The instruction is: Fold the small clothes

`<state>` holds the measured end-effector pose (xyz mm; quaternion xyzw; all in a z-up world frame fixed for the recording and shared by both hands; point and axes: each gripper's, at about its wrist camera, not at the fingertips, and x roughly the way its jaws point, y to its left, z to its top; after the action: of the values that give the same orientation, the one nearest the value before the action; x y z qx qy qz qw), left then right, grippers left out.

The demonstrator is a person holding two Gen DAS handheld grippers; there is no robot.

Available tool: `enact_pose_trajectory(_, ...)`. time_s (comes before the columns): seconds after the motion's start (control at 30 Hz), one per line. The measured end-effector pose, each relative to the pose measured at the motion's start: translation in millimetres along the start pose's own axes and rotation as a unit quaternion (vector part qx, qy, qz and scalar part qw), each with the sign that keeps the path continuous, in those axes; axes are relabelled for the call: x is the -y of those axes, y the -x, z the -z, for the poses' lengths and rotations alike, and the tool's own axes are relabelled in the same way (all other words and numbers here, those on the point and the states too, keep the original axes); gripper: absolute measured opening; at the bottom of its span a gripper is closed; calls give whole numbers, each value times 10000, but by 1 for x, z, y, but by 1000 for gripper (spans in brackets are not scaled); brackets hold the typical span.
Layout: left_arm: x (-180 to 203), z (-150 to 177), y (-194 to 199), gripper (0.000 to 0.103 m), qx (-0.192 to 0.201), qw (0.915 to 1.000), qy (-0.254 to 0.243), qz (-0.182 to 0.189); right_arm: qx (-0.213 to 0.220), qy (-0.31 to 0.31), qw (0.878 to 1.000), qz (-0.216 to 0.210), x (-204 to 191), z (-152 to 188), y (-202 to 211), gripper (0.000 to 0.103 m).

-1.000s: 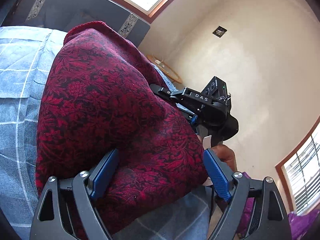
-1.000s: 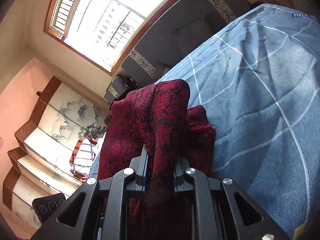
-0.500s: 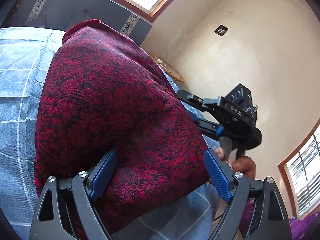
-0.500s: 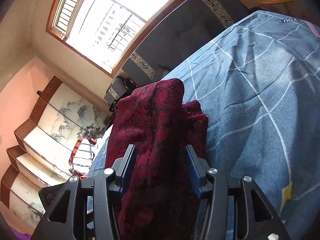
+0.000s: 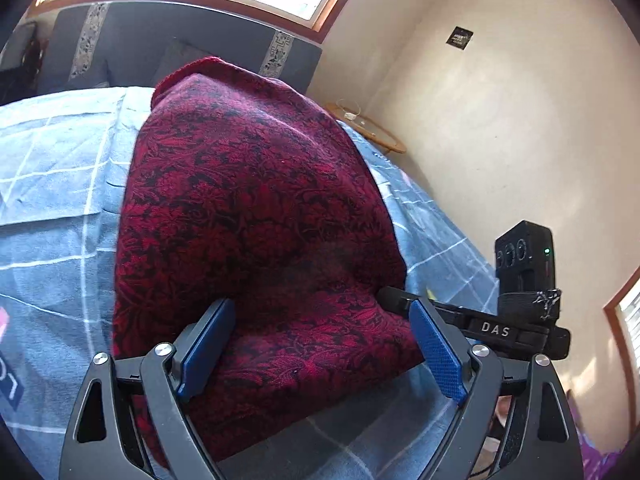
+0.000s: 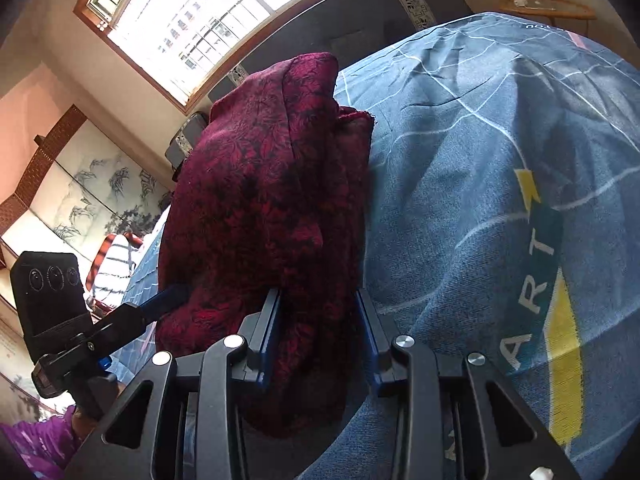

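Note:
A dark red patterned garment lies folded on the blue checked bedspread. My left gripper is open, its blue pads on either side of the garment's near edge. In the right wrist view the same garment is bunched into a mound, and my right gripper is open with cloth lying between the parted pads. The right gripper also shows at the right of the left wrist view; the left gripper shows at the lower left of the right wrist view, its tip by the garment's edge.
A dark headboard and window are behind the bed. A round wooden side table stands by the cream wall. A striped cloth lies at the left of the bedspread, and purple fabric is at the lower left.
My right gripper has opened and let go of the red garment, and has dropped lower toward the bed. The garment has settled onto the bedspread. My left gripper stays open.

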<state>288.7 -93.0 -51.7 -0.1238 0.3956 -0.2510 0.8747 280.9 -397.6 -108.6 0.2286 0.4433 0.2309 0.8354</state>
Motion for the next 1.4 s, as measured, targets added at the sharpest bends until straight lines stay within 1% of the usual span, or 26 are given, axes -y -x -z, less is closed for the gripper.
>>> enact_pose_trajectory(0.1,11,0,5,92,95,9985,-334,-413,-24,17,10000,29,-1,1,-1,34)
enact_pose_trajectory(0.2,19,3,6,93,140,9934,-639,-943,-28,-40,10000,9,1,3,-1,37)
enact_pose_trajectory(0.3,23,6,4,93,90,9897,-826,-1163,7,17,10000,93,-1,2,-2,38)
enact_pose_trajectory(0.63,27,11,4,93,79,9853,-963,-1412,68,56,9996,274,-5,3,1,44)
enact_pose_trajectory(0.93,19,9,1,95,47,9819,-995,-1611,91,37,9996,277,-6,5,0,45)
enact_pose_trajectory(1.0,17,9,0,95,36,9819,-979,-1619,119,108,9995,289,-9,5,1,39)
enact_pose_trajectory(1.03,15,8,1,95,32,9821,-957,-1623,128,174,9994,264,-11,6,1,30)
enact_pose_trajectory(1.13,4,5,4,95,26,9840,-815,-1583,135,339,9989,302,-19,7,4,23)
enact_pose_trajectory(1.27,-15,0,13,95,46,9872,-562,-1494,80,78,9999,91,-18,4,8,19)
enact_pose_trajectory(1.33,-25,-2,18,95,75,9882,-427,-1469,94,-25,9999,-129,-22,2,14,18)
enact_pose_trajectory(1.4,-33,-3,22,95,116,9888,-315,-1453,98,-67,9988,-472,-29,3,19,18)
